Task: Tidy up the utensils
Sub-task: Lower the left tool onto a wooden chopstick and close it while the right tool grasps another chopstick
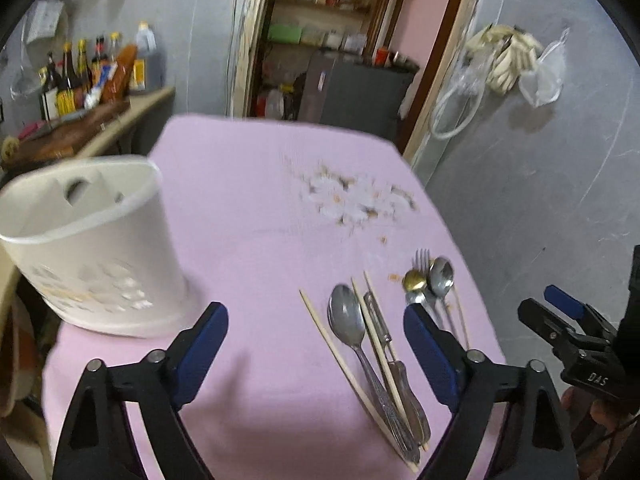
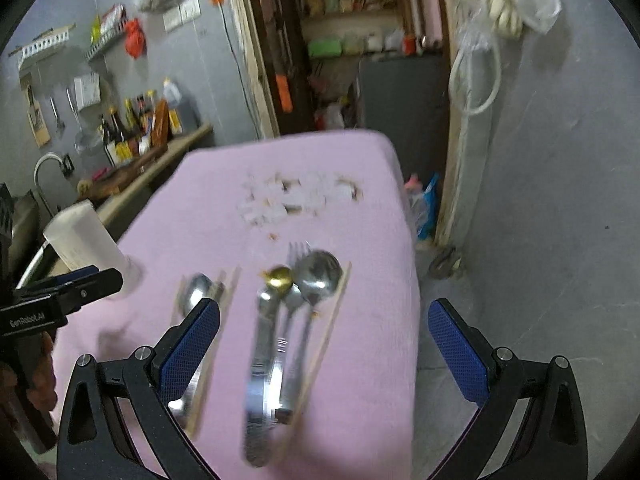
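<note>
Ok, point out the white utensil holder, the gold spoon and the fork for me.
white utensil holder [image 1: 100, 248], left wrist view, on its front wall.
gold spoon [image 2: 280, 278], right wrist view, on its bowl.
fork [image 1: 422, 258], left wrist view, on its tines.

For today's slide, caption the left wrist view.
Open left gripper above spoons, chopsticks and white utensil holder on pink tablecloth.
</note>
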